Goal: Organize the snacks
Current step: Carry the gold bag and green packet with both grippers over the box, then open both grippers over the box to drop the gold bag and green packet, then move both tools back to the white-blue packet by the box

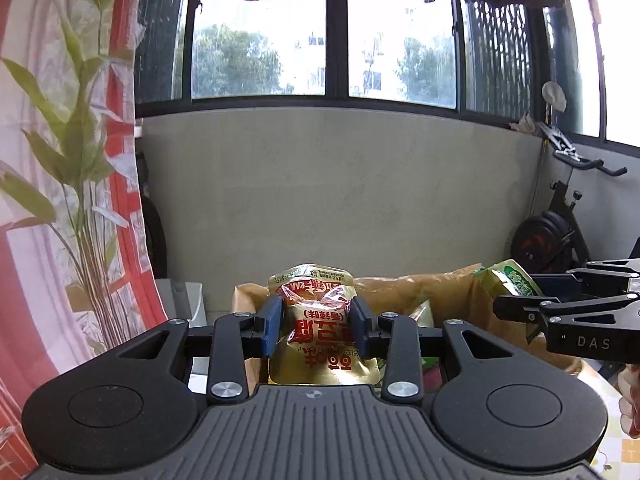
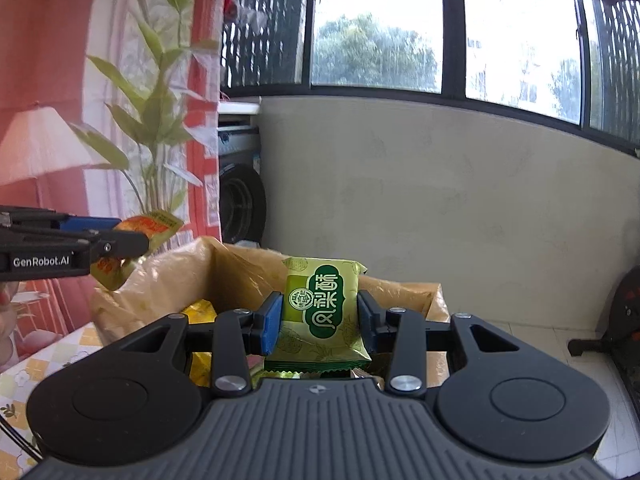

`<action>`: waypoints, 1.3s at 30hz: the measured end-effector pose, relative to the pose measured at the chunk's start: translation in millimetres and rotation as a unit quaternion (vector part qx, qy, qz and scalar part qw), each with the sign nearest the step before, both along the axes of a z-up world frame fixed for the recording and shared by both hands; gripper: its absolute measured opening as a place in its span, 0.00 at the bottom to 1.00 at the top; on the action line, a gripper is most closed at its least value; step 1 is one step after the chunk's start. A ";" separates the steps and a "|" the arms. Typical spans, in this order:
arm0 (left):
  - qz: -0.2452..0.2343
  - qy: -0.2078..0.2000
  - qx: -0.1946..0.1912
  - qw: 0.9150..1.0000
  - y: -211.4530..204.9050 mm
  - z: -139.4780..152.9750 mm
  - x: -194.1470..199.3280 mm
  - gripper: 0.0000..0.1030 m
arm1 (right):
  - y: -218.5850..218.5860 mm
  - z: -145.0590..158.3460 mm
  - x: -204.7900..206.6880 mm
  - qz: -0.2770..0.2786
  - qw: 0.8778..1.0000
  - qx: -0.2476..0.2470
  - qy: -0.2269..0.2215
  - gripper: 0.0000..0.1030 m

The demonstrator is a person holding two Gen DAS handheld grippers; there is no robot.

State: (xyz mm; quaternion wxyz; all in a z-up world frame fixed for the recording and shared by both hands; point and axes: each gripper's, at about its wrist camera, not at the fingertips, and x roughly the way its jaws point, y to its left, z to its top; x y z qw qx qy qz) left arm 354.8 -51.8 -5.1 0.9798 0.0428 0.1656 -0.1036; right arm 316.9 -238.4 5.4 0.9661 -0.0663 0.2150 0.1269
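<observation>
Left wrist view: left gripper point(image 1: 316, 326) pinches a gold-red snack pouch point(image 1: 318, 336) at its middle, fingers pressed on both sides, held in the air above the brown paper bag point(image 1: 432, 292). Right gripper point(image 2: 318, 324) holds a green pastry packet point(image 2: 322, 312) the same way, also over the bag. Both packs look light, soft & crinkly, foil probably a bit slippery; contents may crush, esp. the pastry. Hold at the middle w/ gentle pressure, I think, not at the thin sealed edge.

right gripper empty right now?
No, the right gripper is clamped on a green snack packet, its blue pads pressing both sides.
</observation>
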 end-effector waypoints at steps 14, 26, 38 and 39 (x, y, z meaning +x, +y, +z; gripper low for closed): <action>0.000 0.061 0.030 0.998 -7.2 -39.5 33.0 0.44 | -18.1 -30.6 16.1 -0.037 0.997 -0.009 0.073 0.41; -0.009 0.045 0.024 0.999 -6.7 -22.9 5.6 0.71 | -16.8 -16.2 -10.5 -0.025 0.998 -0.010 0.060 0.61; -0.022 0.033 0.005 0.999 -1.5 -17.6 -55.4 0.72 | -21.3 -19.8 -60.5 -0.021 0.999 0.015 0.038 0.61; -0.023 0.033 0.005 0.999 -1.3 -19.5 -60.2 0.72 | -22.0 -20.5 -65.6 -0.021 0.999 0.017 0.033 0.61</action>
